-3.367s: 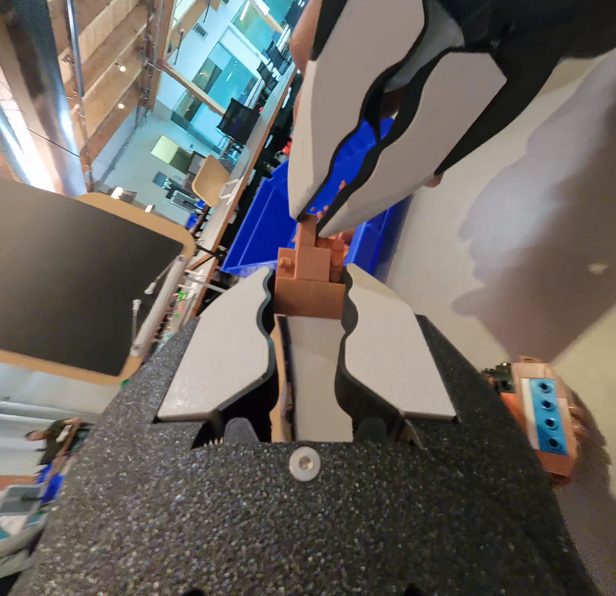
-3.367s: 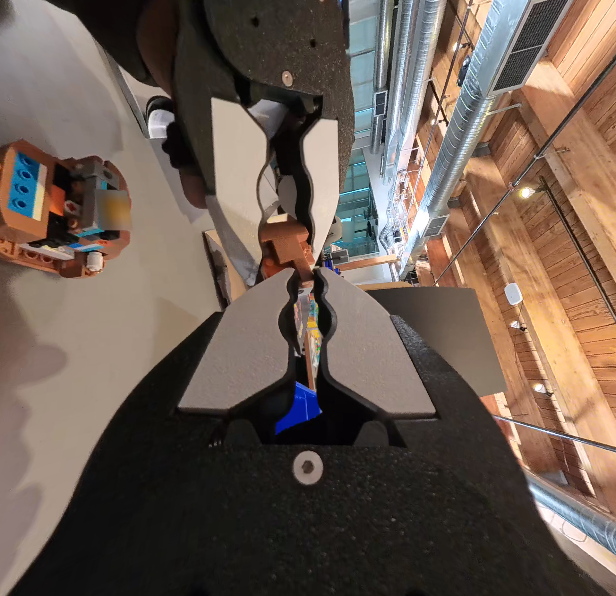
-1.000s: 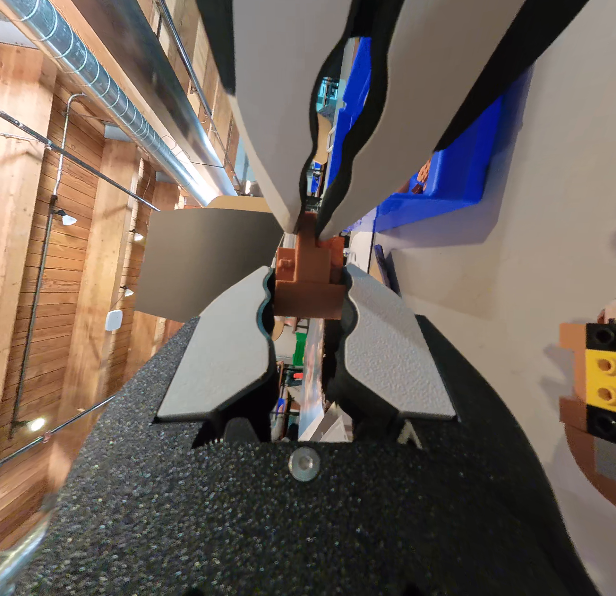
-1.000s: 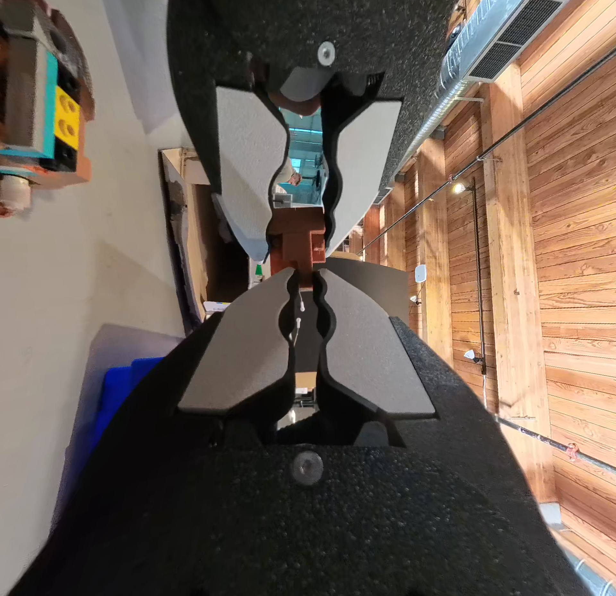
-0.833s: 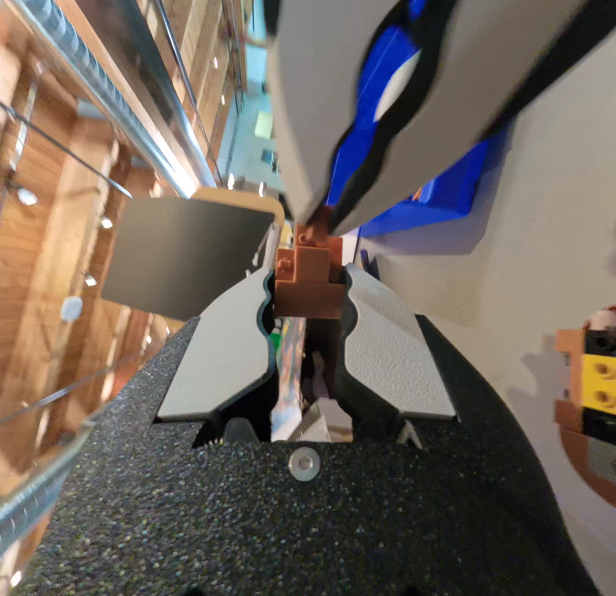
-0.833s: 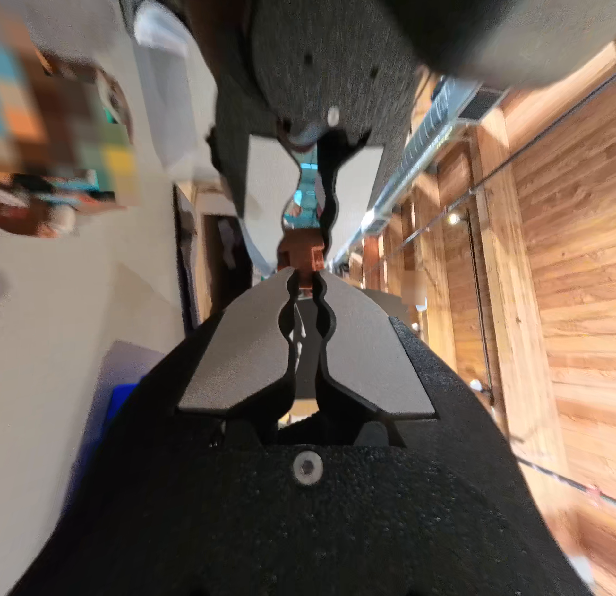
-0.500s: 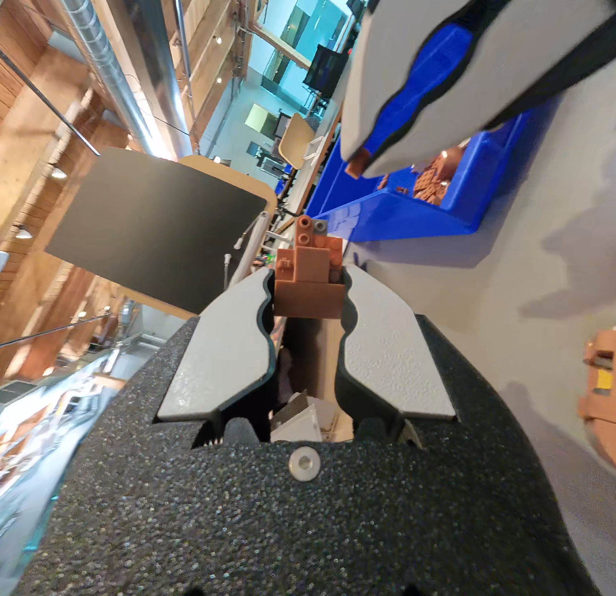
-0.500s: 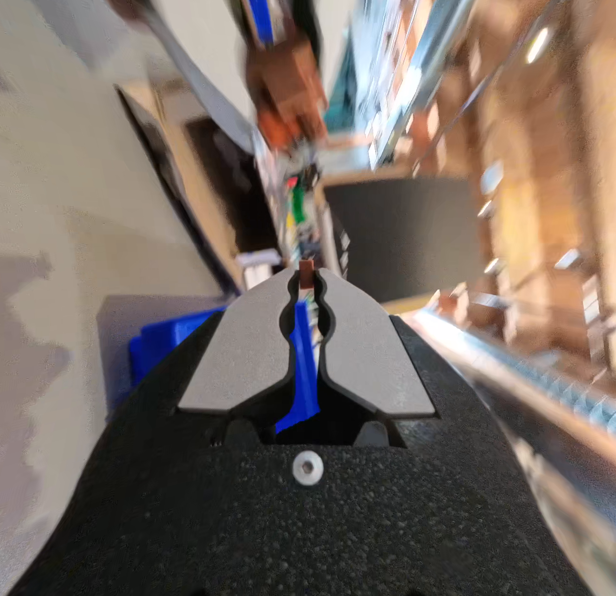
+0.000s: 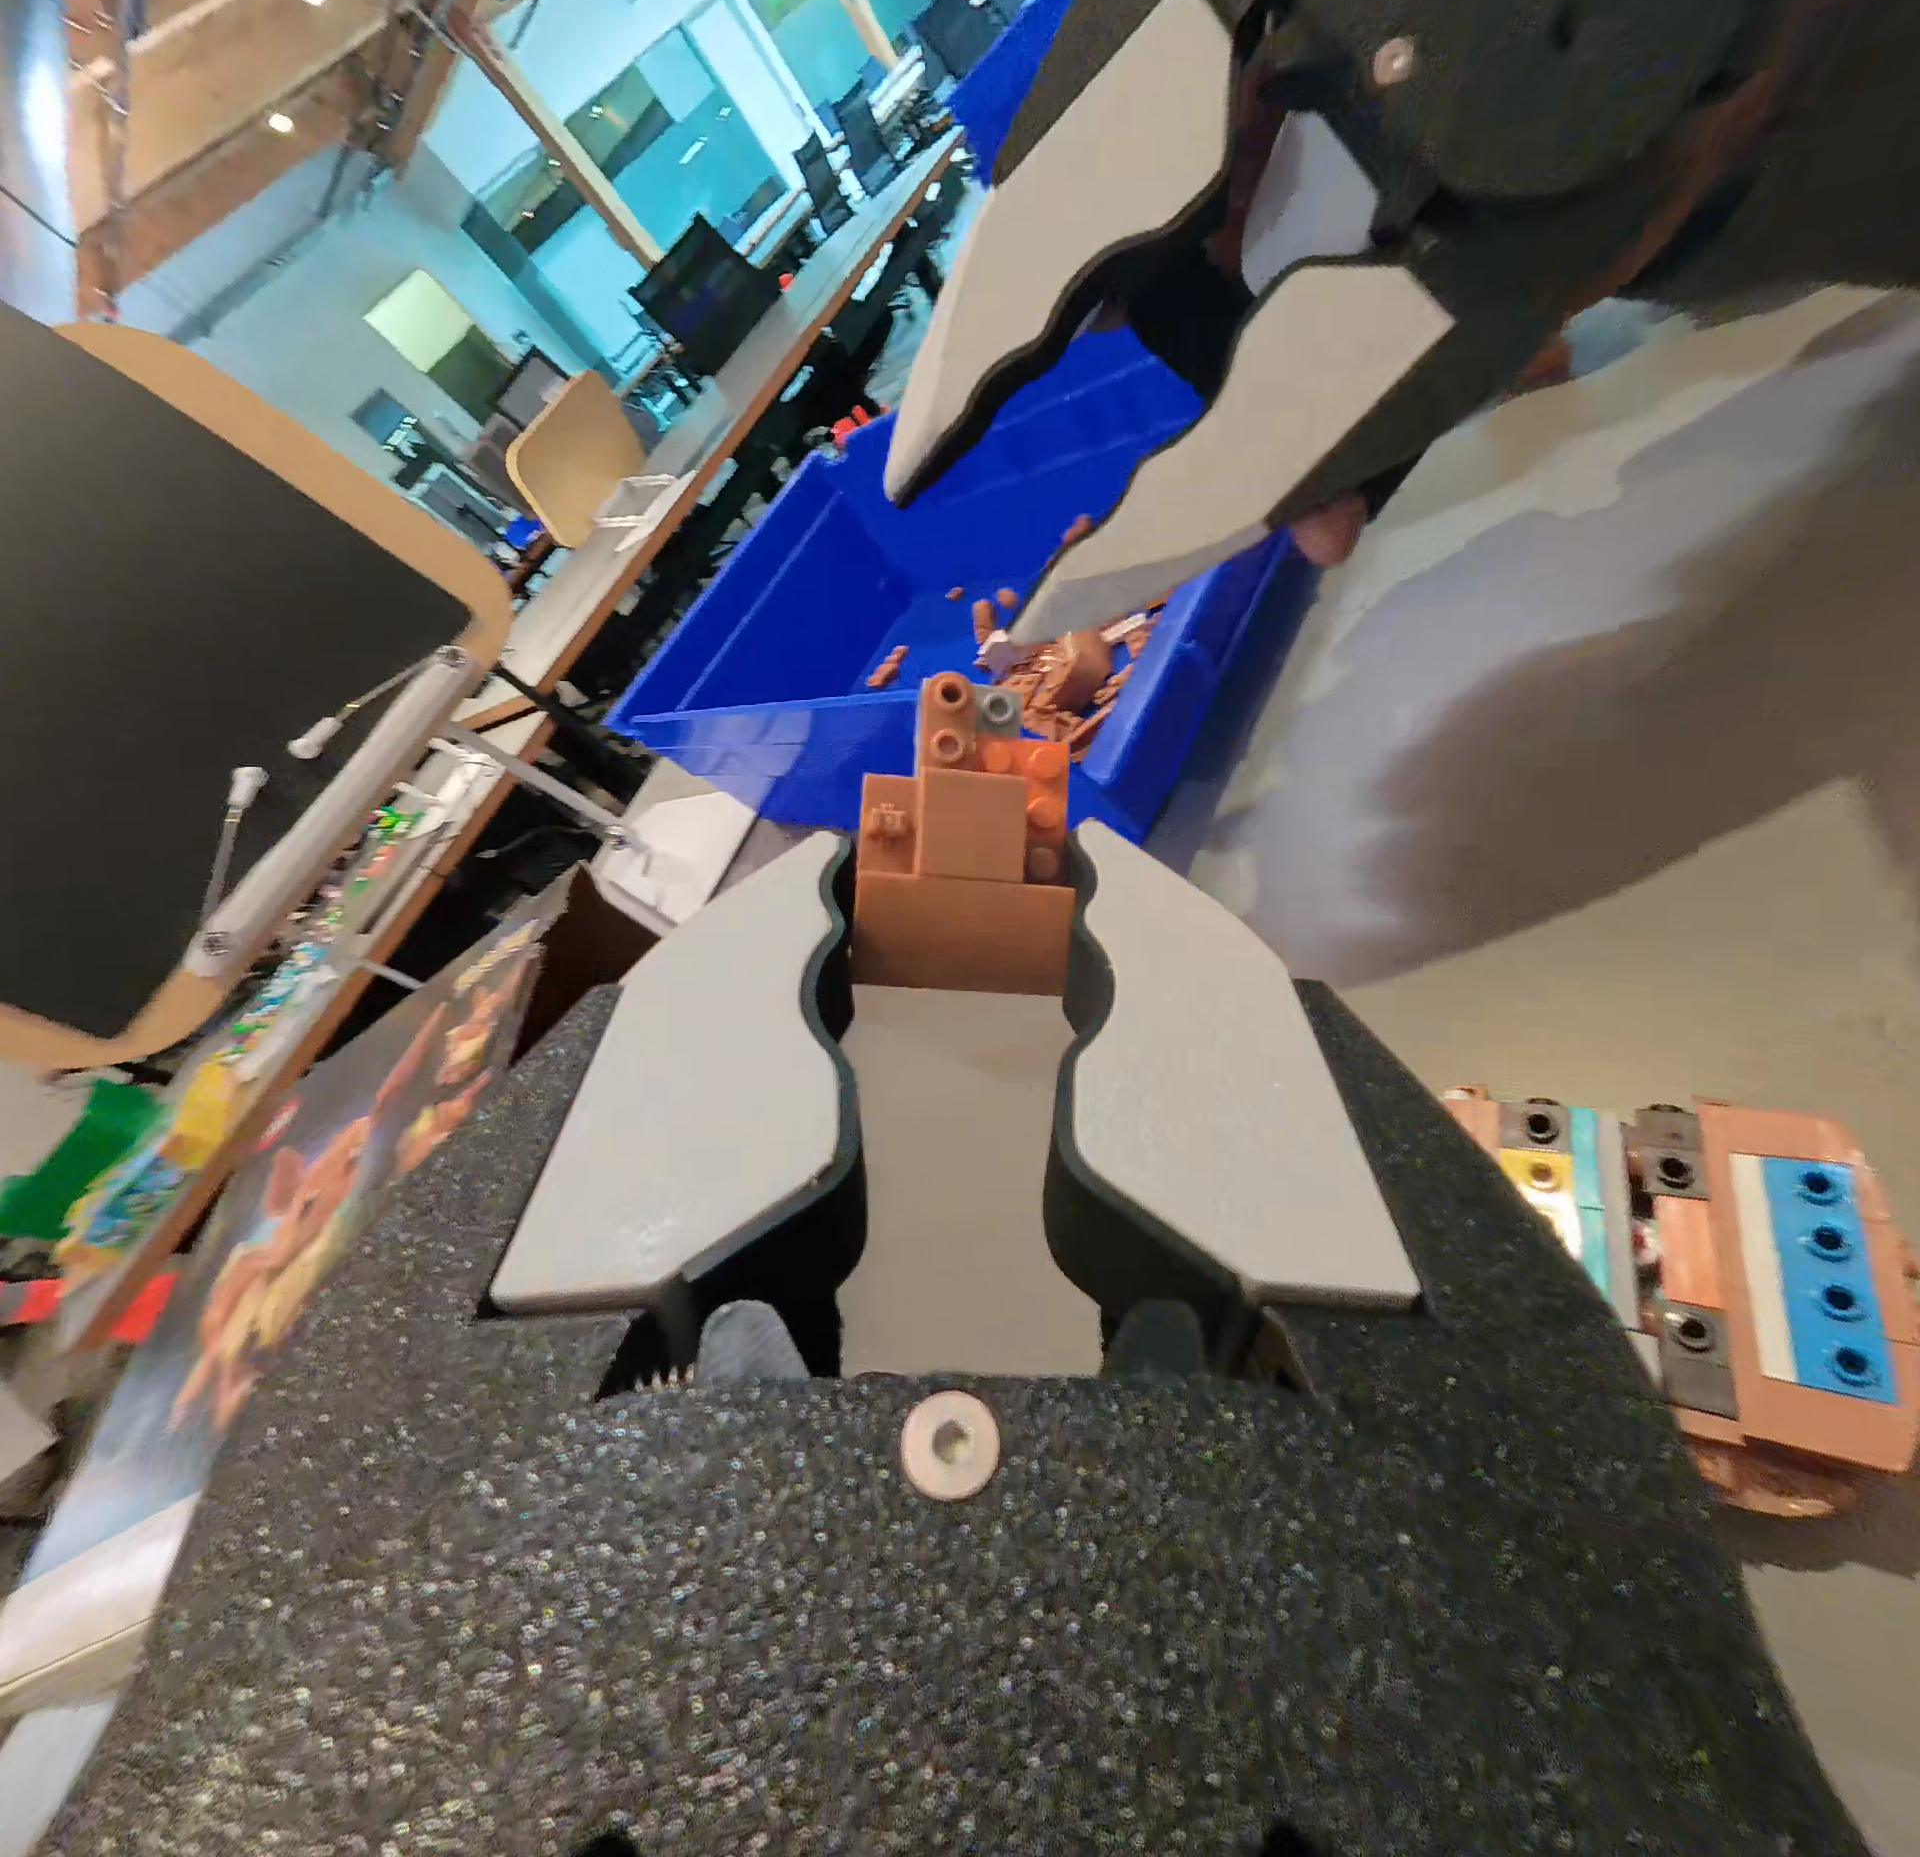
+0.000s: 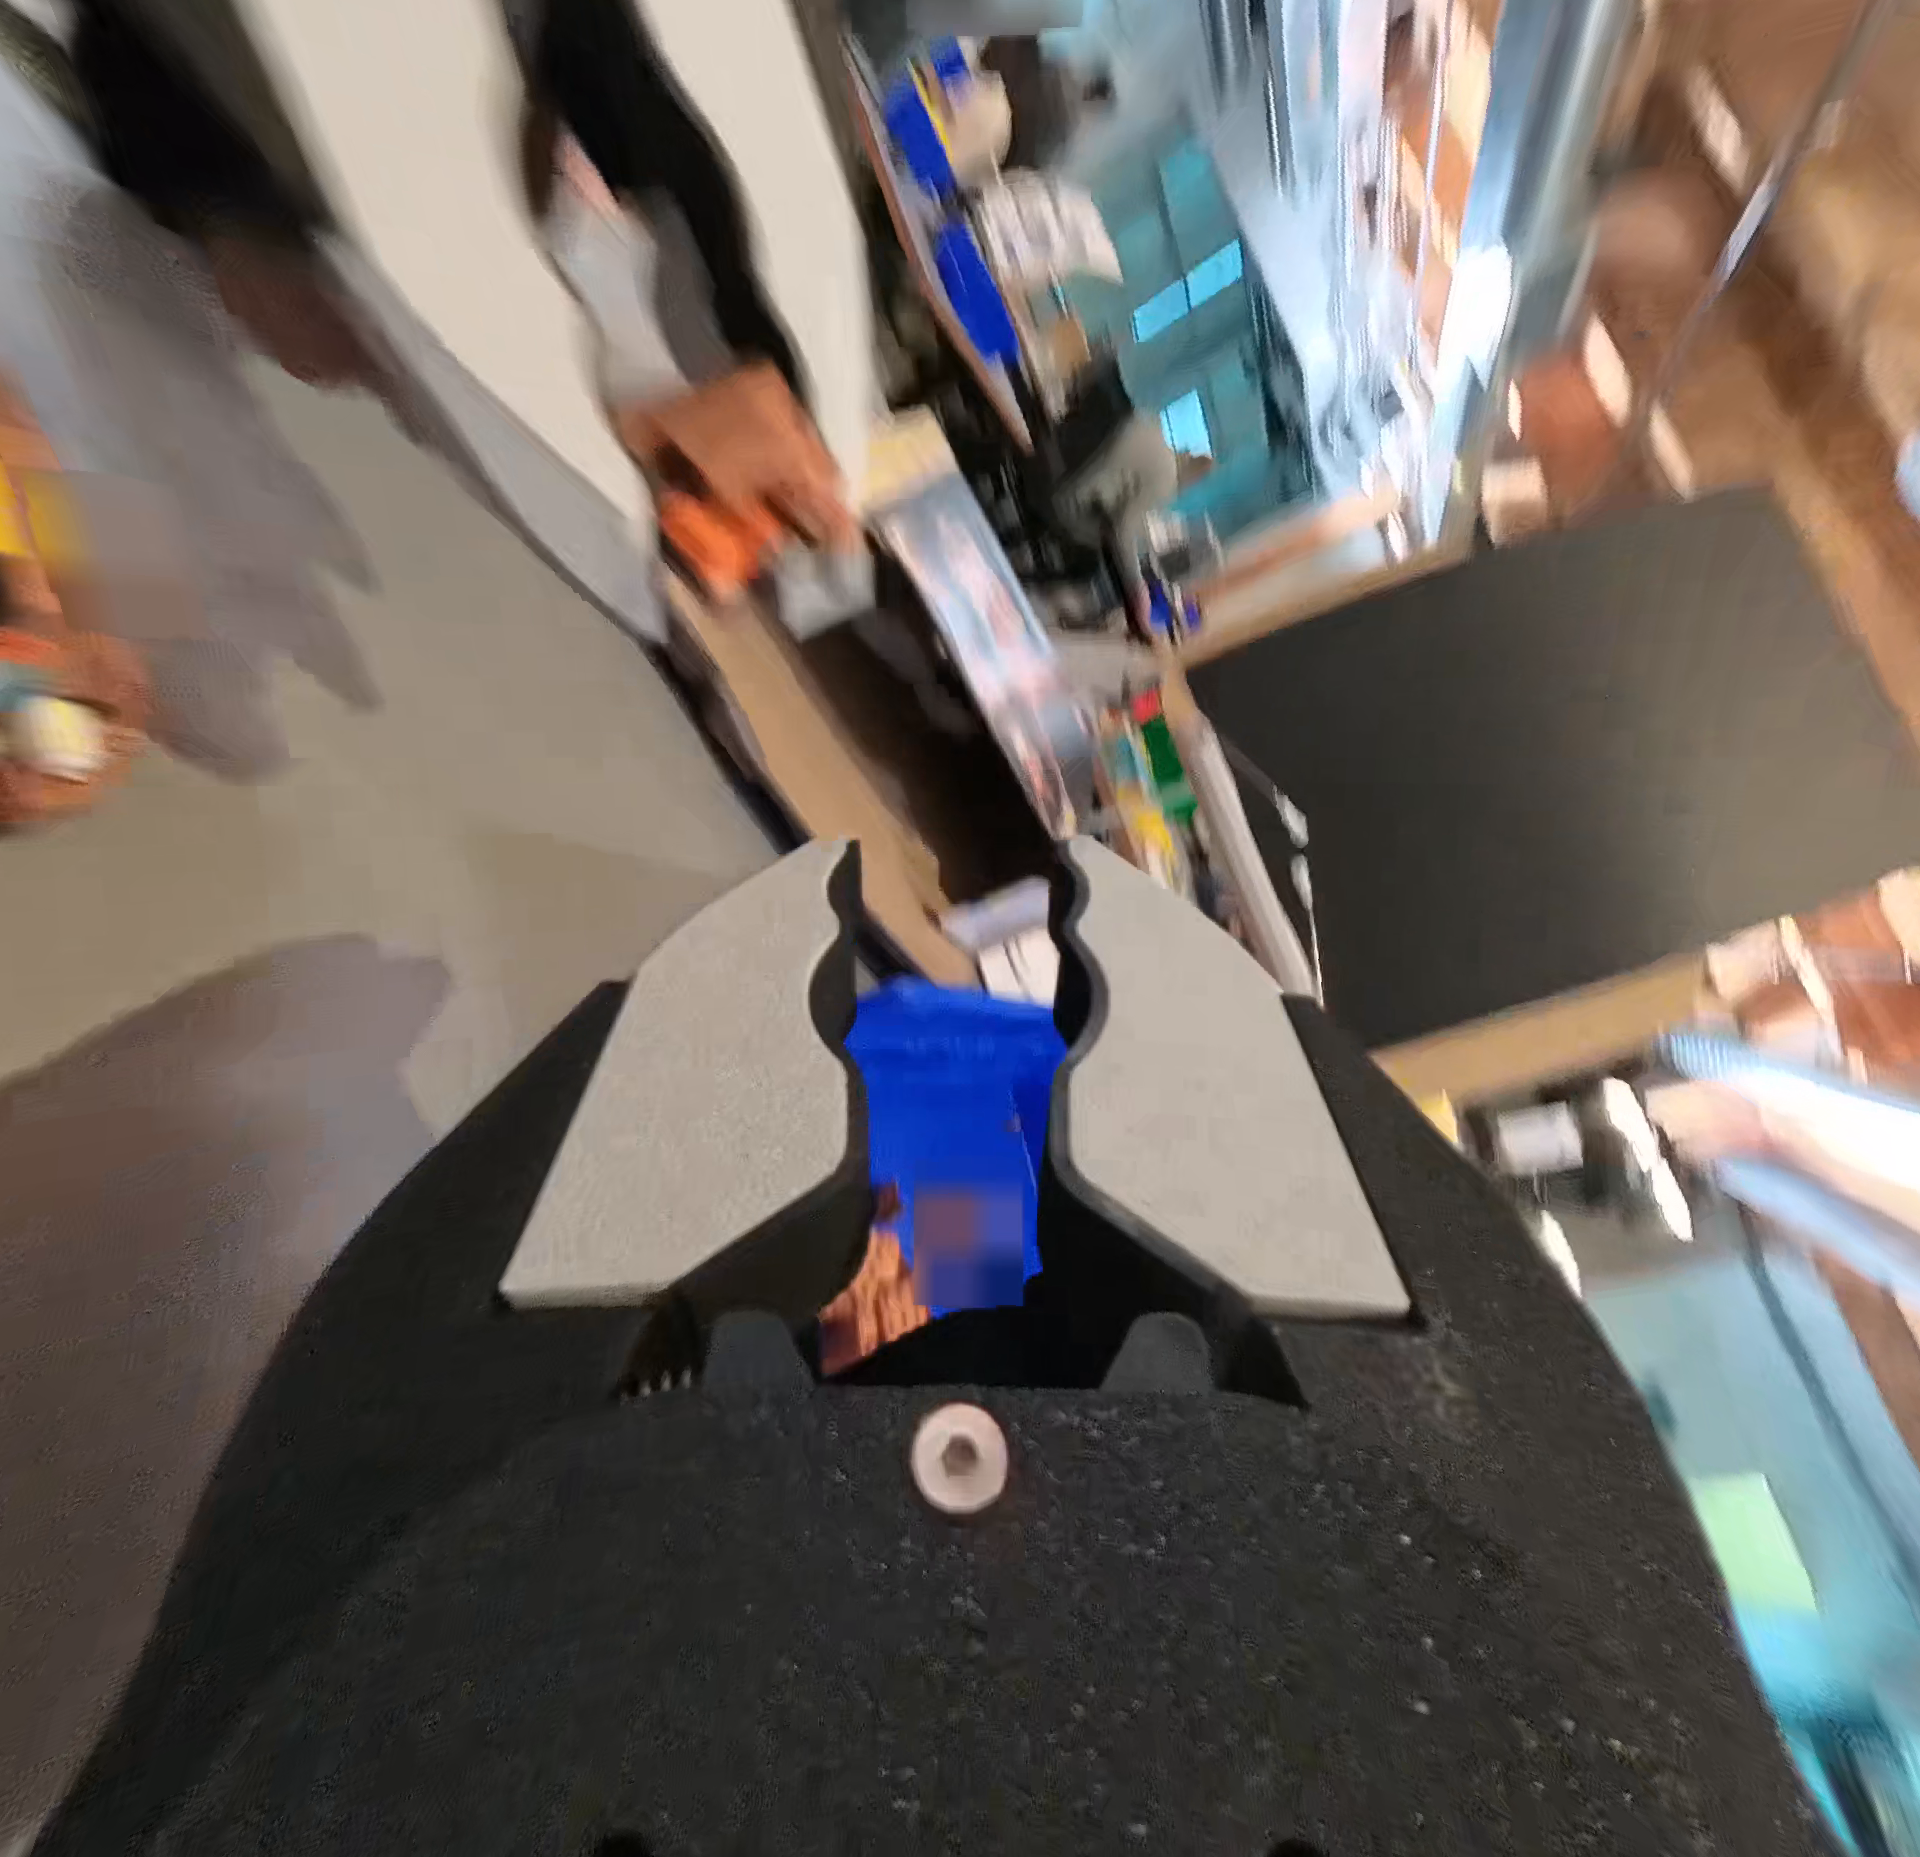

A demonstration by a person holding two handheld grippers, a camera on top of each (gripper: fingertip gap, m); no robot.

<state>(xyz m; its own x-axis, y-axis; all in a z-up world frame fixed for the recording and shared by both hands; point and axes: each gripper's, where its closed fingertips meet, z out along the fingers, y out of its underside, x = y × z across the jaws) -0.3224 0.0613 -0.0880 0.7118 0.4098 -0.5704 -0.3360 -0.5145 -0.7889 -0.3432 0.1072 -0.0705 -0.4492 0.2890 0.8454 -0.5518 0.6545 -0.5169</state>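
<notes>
My left gripper is shut on a small brown brick assembly with an orange part and a grey stud on top. It holds it above the grey table. My right gripper hangs open and empty over a blue bin of loose brown pieces. In the blurred right wrist view my right gripper is open with nothing between its fingers. The blue bin shows below them. The brown assembly shows at the upper left in the other gripper.
A brown, blue and black brick model lies on the table to the right. A picture box and coloured clutter lie at the left edge. A black-backed chair stands behind.
My right gripper pulled a small brown piece off the assembly, swung over the blue bin and opened. It no longer holds the piece. My left gripper kept its grip.
</notes>
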